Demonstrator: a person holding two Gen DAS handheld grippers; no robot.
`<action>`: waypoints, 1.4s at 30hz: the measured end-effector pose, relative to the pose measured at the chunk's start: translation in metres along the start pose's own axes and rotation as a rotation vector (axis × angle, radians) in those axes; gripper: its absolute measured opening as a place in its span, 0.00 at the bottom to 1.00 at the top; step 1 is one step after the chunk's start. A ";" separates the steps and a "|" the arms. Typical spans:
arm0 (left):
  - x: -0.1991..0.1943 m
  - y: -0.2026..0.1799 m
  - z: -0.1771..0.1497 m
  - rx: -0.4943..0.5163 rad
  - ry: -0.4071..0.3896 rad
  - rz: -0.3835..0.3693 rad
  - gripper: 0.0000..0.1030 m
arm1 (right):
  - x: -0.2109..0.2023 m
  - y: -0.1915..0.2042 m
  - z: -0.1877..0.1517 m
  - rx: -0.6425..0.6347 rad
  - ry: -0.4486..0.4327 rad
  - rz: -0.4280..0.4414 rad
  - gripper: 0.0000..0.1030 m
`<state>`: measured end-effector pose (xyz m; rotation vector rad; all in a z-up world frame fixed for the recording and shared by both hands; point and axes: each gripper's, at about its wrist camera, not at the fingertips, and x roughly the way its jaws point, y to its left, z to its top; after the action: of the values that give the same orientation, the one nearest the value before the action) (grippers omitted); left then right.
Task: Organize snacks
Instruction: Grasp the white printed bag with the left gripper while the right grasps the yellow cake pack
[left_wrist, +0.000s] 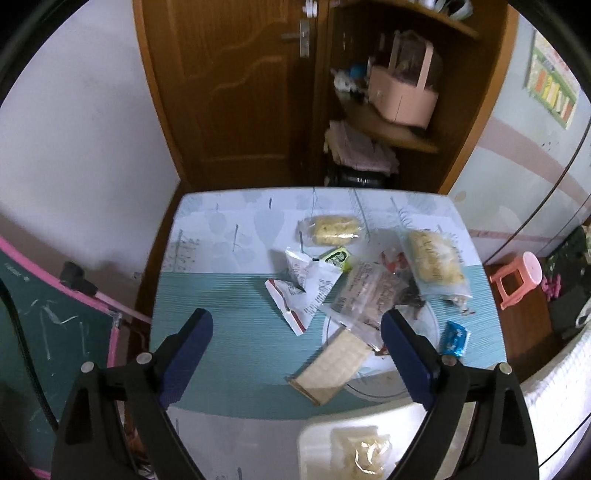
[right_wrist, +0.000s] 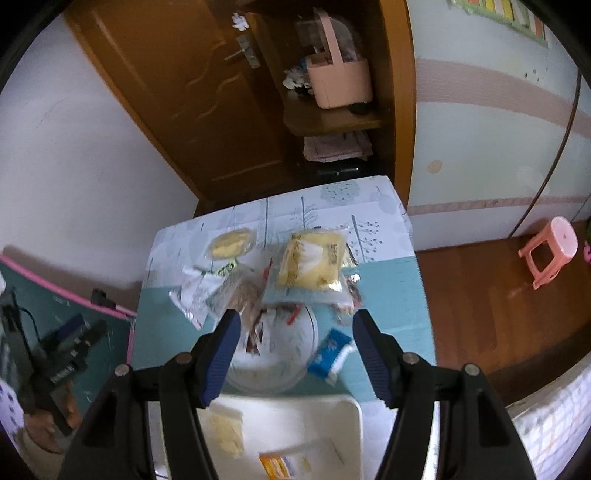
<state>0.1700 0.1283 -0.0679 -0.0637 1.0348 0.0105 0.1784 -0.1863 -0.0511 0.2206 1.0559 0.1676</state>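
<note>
Snack packets lie heaped on a table with a teal and white cloth (left_wrist: 229, 332). My left gripper (left_wrist: 297, 321) is open and empty above the pile, over a tan wafer packet (left_wrist: 330, 363). A white torn packet (left_wrist: 303, 288), a yellow cake packet (left_wrist: 332, 230), a larger yellow packet (left_wrist: 436, 264) and a small blue packet (left_wrist: 454, 338) lie around it. My right gripper (right_wrist: 295, 323) is open and empty above a clear round plate (right_wrist: 288, 350). The blue packet (right_wrist: 328, 354) and the big yellow packet (right_wrist: 314, 264) show there. A white bin (right_wrist: 332, 413) at the near edge holds a few snacks.
A brown door (left_wrist: 229, 92) and a shelf with a pink basket (left_wrist: 402, 96) stand behind the table. A pink stool (right_wrist: 550, 251) stands on the wooden floor at right. A green board with a pink rim (left_wrist: 55, 332) leans at left.
</note>
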 end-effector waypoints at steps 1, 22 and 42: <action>0.013 0.003 0.006 0.003 0.019 -0.006 0.89 | 0.008 0.000 0.007 0.016 0.005 -0.004 0.62; 0.227 -0.010 0.038 0.117 0.332 -0.037 0.89 | 0.238 0.000 0.059 0.007 0.251 -0.145 1.00; 0.253 0.003 0.022 0.073 0.351 -0.036 0.39 | 0.249 -0.003 0.040 0.032 0.286 -0.149 0.88</action>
<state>0.3182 0.1268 -0.2741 -0.0178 1.3841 -0.0728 0.3336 -0.1331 -0.2432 0.1484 1.3554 0.0485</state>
